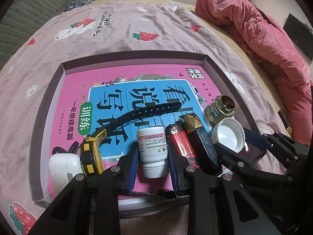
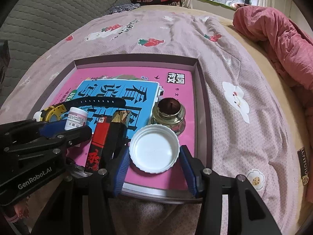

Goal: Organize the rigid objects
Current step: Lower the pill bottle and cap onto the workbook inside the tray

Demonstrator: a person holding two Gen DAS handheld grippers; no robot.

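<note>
Lining up small items in a shallow box (image 1: 66, 64) on a bed, a person works two grippers side by side. The left gripper (image 1: 152, 156) pinches a white pill bottle (image 1: 152, 150) lying flat on the pink book (image 1: 78, 90); the right gripper (image 2: 154, 156) brackets an upturned white cap (image 2: 154, 150), though contact is unclear. Both rest in a row with the watch (image 1: 93, 150), lighter (image 1: 182, 145) and glass jar (image 2: 169, 113), apparently to keep the row tidy.
</note>
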